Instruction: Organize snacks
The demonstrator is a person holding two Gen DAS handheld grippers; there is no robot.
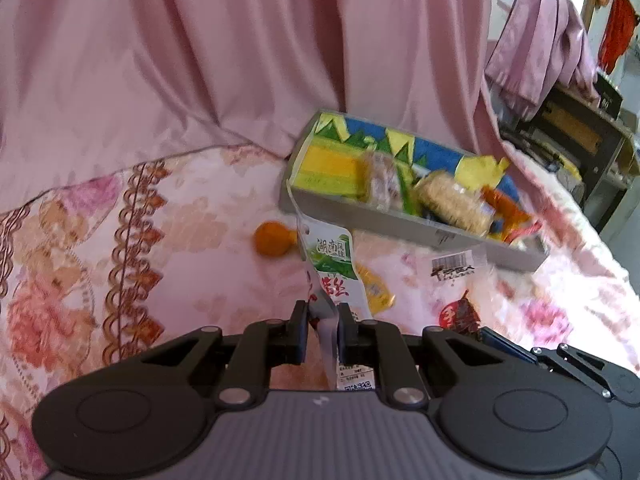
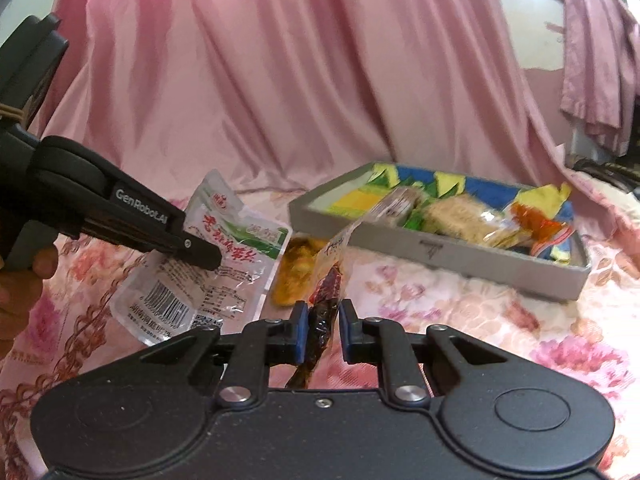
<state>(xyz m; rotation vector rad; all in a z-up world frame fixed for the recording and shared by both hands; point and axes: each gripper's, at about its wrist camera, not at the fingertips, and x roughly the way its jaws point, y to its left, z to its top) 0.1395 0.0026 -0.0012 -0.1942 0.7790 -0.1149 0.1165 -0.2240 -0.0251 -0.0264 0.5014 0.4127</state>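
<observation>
Over a floral bed before pink drapes, left tongs (image 1: 323,310) clamped on a white pouch (image 2: 224,248), right tongs (image 2: 323,307) pinching a dark packet (image 2: 322,320), near the snack-filled tray (image 2: 448,258).

A shiny pink curtain (image 1: 248,40) hangs behind the flowery pink bed cover (image 1: 100,240), and a dark metal shelf (image 1: 576,148) stands to its right.
</observation>
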